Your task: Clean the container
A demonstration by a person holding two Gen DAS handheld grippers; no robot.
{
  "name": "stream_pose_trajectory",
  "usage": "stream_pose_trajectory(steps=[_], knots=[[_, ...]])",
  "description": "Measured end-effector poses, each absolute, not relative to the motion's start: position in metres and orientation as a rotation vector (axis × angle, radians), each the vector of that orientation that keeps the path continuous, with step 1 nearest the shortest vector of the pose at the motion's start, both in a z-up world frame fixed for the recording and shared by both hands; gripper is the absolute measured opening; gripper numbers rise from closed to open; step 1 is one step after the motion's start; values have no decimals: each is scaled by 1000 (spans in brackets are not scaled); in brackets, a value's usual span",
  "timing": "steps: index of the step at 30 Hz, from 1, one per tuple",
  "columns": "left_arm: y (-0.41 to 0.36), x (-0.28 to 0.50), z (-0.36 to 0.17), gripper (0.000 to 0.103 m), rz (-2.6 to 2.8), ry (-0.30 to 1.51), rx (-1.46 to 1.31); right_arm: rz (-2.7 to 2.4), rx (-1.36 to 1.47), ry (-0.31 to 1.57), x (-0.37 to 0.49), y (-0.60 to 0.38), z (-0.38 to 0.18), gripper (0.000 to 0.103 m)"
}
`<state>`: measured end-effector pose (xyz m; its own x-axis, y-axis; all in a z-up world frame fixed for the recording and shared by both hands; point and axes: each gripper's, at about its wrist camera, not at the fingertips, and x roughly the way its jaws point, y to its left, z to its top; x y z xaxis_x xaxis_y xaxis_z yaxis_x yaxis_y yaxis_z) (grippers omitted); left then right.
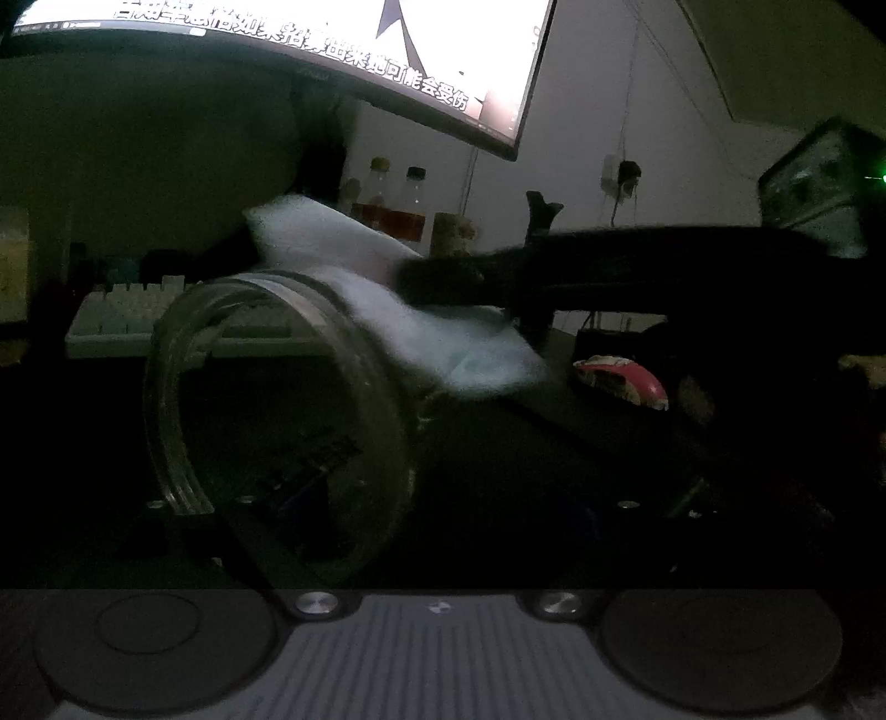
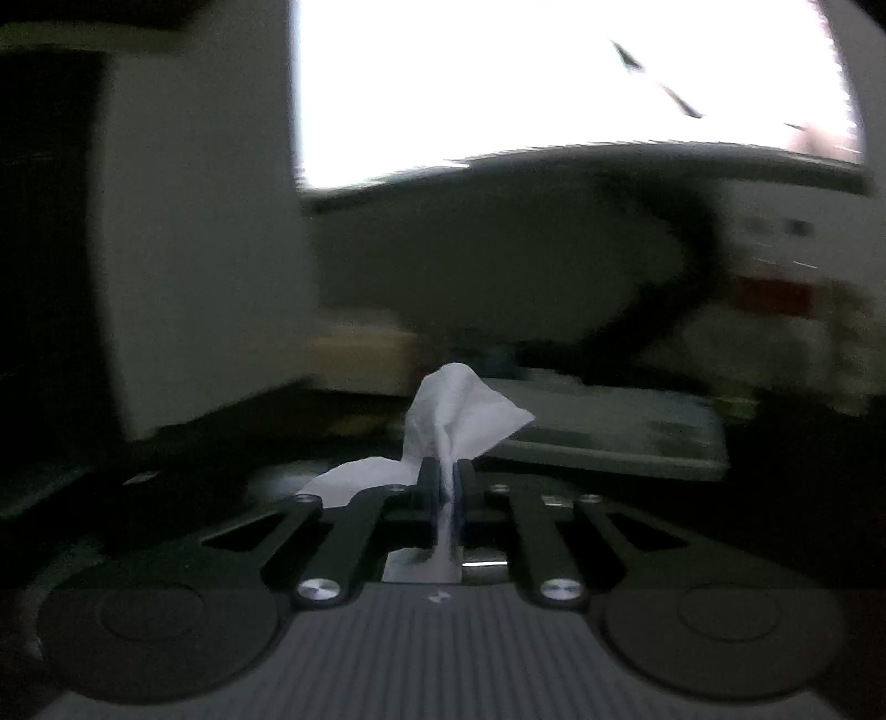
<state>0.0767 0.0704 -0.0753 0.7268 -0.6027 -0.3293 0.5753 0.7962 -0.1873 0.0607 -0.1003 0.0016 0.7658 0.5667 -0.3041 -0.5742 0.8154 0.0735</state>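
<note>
Dim light fills the room, most of it coming from a bright monitor [image 1: 310,39] that hangs above a dark counter [image 1: 554,443]. On that counter, in the left wrist view, a clear jar [image 1: 266,421] lies tipped on its side with its round mouth turned toward the camera, close in front of the left tongs [image 1: 387,498], whose jaws are spread wide and press on nothing. A white tissue [image 1: 398,310] drapes over the jar's upper right edge, held there by the right tongs [image 2: 441,487], which reach in from the right. The right wrist view shows those tongs clenched on the tissue, its crumpled end sticking up past the tips. Behind the jar sit a pale keyboard [image 1: 127,315] and 2 capped bottles [image 1: 396,205].
</note>
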Motion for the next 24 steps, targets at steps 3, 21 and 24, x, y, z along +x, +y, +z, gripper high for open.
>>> stream_pose_trajectory(steps=[3, 21, 24], knots=[[70, 75, -75, 88, -646, 384, -67, 607, 3, 342, 71, -105, 2, 10], [65, 73, -75, 96, -652, 390, -68, 596, -29, 362, 92, -91, 5, 9], [65, 74, -75, 96, -651, 393, -71, 445, -22, 383, 111, -106, 0, 9]])
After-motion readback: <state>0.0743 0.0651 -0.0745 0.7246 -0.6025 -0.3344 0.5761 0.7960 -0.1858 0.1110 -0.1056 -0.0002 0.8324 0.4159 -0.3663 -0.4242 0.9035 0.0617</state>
